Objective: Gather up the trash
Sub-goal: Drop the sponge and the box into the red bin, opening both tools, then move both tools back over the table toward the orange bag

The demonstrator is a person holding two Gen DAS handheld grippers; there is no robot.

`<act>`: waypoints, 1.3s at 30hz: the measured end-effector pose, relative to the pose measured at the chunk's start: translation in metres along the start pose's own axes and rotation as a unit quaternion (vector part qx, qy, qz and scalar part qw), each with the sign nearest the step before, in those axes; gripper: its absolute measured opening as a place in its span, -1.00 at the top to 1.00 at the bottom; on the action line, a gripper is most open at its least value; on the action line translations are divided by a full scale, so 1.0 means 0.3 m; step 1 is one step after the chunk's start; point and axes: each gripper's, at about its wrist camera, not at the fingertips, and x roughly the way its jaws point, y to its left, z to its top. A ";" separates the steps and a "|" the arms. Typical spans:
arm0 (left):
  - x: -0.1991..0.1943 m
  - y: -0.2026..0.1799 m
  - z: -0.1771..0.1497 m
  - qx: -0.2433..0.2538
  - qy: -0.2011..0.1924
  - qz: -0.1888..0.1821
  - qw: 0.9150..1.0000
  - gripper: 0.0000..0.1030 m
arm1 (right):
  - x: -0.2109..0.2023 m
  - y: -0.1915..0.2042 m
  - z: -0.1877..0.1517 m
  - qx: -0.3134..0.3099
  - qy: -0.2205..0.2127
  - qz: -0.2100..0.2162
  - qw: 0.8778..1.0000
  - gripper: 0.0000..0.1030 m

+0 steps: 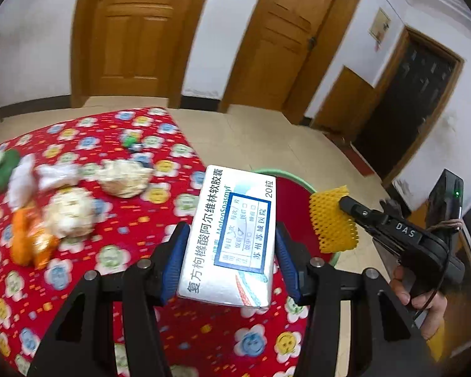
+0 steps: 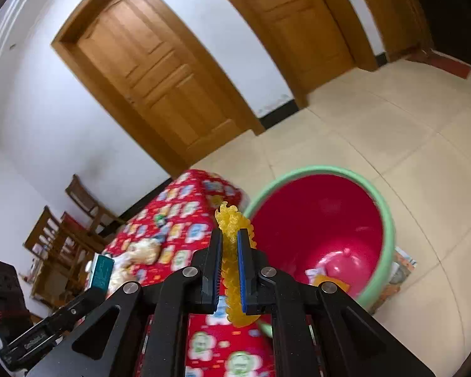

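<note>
- Your left claw [image 1: 230,262] is clamped on a white medicine box [image 1: 232,235], its blue pads [image 1: 174,260] pressing the box's two long sides; the printed face of the box is turned toward the camera.
- You hold that box above the edge of the desk [image 1: 116,245], which is covered in a red cloth with a flower print.
- Your right claw [image 2: 229,270] is closed tight on a piece of yellow foam fruit netting [image 2: 232,223]; the netting sticks out past the fingertips and hangs down below them.
- In the left wrist view, the netting [image 1: 332,216] sits at the tip of your right claw, over the bin.
- The bin [image 2: 389,216] stands on the tiled floor just beside the desk: pale green rim, deep red inside.
- Some scraps already lie at the bottom of the bin, among them something yellow [image 2: 328,281]; they are too blurred to name.
- On the desk behind the box lie crumpled white paper balls [image 1: 124,177], an orange wrapper [image 1: 31,238], a dark green round thing [image 1: 1,169] and a small green piece [image 1: 130,139] farther back.
- The left side of the left wrist view is smeared, so finer detail of those pieces cannot be read.
</note>
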 end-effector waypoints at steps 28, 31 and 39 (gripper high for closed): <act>0.335 -0.190 -0.024 0.042 0.077 -0.015 0.996 -0.12 | 0.051 -0.243 -0.024 0.031 0.010 -0.049 0.998 0.52; 0.315 -0.173 -0.021 0.033 0.072 -0.015 0.997 -0.12 | 0.046 -0.235 -0.026 0.028 0.011 -0.047 0.998 0.52; 0.235 -0.096 -0.012 0.012 0.050 0.001 0.999 -0.12 | 0.024 -0.196 -0.031 0.021 0.009 -0.044 0.999 0.37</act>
